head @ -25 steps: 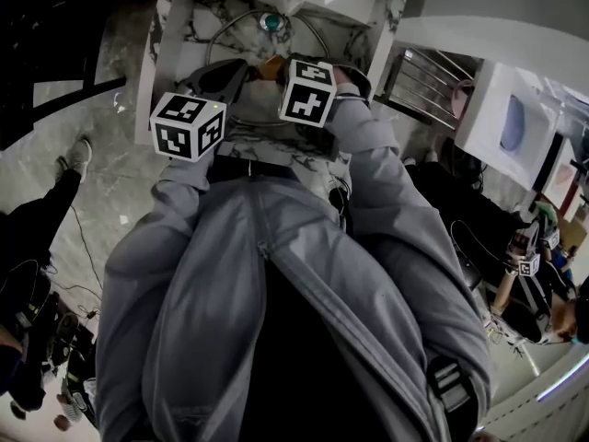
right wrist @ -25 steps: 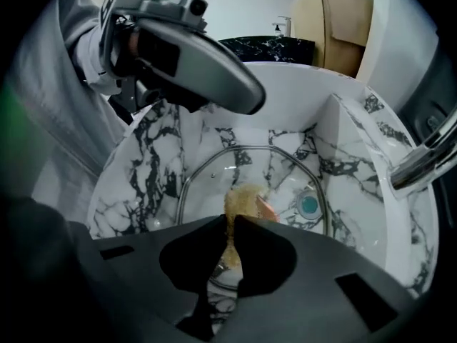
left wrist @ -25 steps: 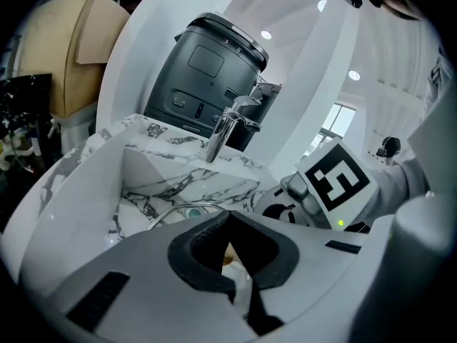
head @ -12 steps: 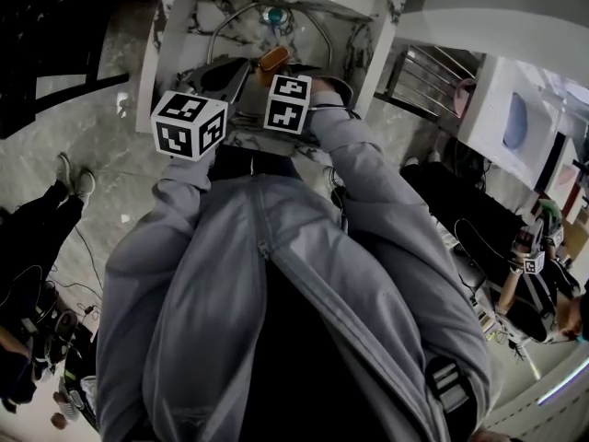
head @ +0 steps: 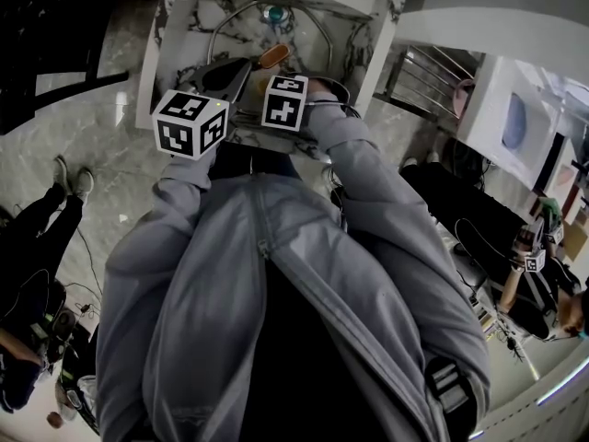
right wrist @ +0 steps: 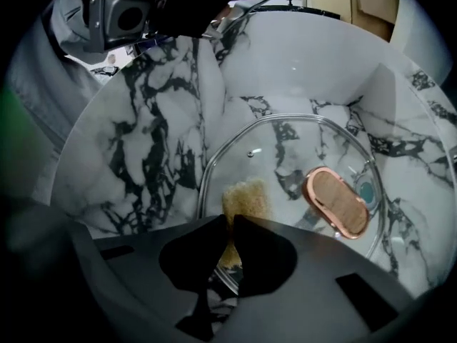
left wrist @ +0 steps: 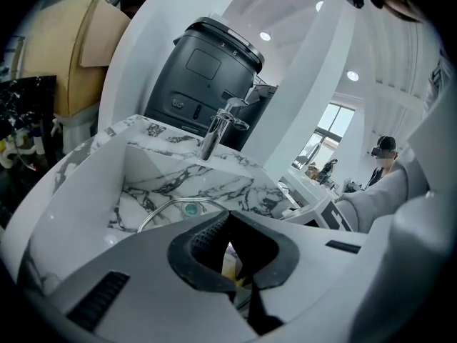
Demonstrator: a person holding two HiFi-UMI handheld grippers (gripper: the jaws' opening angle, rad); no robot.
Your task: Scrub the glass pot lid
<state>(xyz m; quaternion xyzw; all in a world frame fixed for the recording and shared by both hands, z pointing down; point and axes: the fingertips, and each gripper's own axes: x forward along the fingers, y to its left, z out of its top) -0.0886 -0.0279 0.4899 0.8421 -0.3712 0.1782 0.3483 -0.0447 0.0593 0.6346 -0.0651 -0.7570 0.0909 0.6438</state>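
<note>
The glass pot lid (right wrist: 285, 156) lies in the marble sink (right wrist: 136, 148), its copper-rimmed handle (right wrist: 335, 202) facing up. My right gripper (right wrist: 232, 224) points steeply down, shut on a tan sponge (right wrist: 244, 199) that rests on the glass just inside the lid's near rim. In the head view the handle (head: 272, 56) shows above the right gripper's marker cube (head: 285, 101). My left gripper (left wrist: 230, 227) is shut with nothing between its pads. It hovers over the sink's near-left side, above the lid's rim (left wrist: 161, 209), and its body (right wrist: 114, 16) stays apart from the lid.
A teal drain (right wrist: 365, 190) sits beyond the lid, below the chrome faucet (left wrist: 216, 131). A black bin (left wrist: 207, 70) stands behind the sink. To the right of the sink are a metal rack (head: 419, 76) and a white box (head: 511, 118). People stand around.
My right gripper has come down and toward the left gripper with the sponge, uncovering the lid's handle in the head view. The left gripper has stayed put.
</note>
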